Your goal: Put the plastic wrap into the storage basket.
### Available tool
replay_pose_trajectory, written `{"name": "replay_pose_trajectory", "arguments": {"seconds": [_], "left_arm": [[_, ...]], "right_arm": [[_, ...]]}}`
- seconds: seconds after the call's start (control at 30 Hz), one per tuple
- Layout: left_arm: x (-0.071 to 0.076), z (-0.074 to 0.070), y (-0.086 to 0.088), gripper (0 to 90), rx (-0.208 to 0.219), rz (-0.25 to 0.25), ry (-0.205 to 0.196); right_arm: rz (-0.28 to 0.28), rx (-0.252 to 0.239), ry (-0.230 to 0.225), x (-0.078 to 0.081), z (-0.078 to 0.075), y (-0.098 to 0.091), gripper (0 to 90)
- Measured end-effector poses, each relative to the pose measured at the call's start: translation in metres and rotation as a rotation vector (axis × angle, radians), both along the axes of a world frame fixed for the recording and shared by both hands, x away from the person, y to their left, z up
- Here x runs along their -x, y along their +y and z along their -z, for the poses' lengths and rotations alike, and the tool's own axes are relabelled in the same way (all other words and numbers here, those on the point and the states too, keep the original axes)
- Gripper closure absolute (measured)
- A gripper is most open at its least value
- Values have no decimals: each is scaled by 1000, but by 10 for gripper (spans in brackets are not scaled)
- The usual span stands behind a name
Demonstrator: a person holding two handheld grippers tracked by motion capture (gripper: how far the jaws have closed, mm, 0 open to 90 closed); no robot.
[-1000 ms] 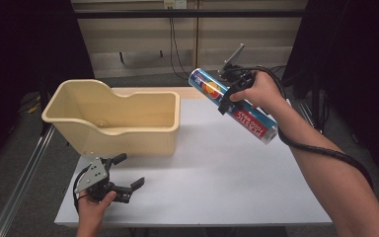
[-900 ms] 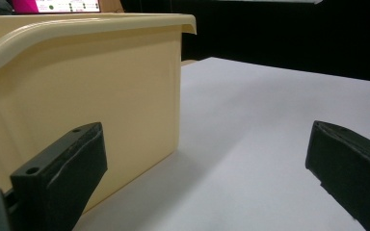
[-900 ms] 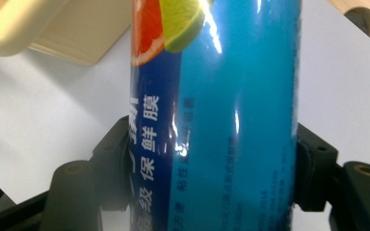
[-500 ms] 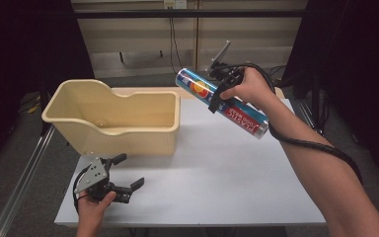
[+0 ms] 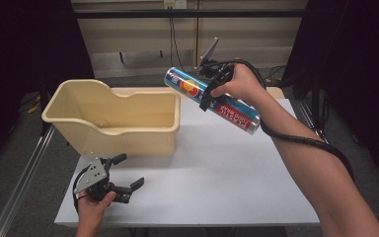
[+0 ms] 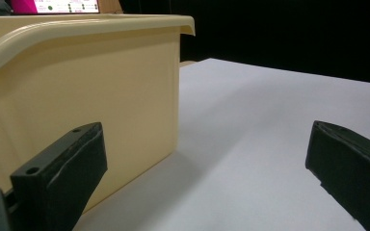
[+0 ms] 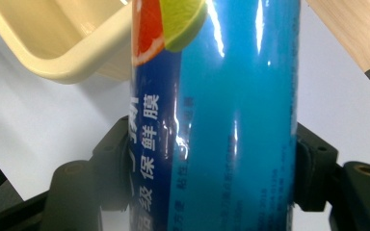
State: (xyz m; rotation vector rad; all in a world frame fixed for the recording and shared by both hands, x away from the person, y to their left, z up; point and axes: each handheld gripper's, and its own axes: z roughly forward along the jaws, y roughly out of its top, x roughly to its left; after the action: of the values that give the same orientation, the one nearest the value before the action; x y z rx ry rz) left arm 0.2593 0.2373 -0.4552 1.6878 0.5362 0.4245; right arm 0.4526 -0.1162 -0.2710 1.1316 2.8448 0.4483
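Hanging in the air above the far right part of the white worktop, a blue tube of plastic food wrap lies slanted, its far end toward the left and raised, its near end lower toward the right. The right gripper pinches it about the middle, and in the right gripper view its black fingers press on both sides of the glossy blue wrapper, which bears a citrus picture and printed characters. The tube's upper end is just to the right of the cream plastic tub, which stands on the far left part of the worktop; the tube touches neither tub nor worktop. The person's right hand wraps the gripper, with a black cable looping along the forearm. At the near left corner the left gripper rests low on the worktop, just in front of the tub, fingers spread wide and holding nothing. The left gripper view shows the tub's wall close by.
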Motion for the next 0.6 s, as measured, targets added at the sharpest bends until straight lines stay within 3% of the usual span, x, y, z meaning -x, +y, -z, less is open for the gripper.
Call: {"name": "replay_pose_trajectory", "arguments": {"seconds": [0.6], "left_arm": [[0,0,0,5,2,0,2]], "right_arm": [[-111,-10,-13,-6,4,20,319]]}}
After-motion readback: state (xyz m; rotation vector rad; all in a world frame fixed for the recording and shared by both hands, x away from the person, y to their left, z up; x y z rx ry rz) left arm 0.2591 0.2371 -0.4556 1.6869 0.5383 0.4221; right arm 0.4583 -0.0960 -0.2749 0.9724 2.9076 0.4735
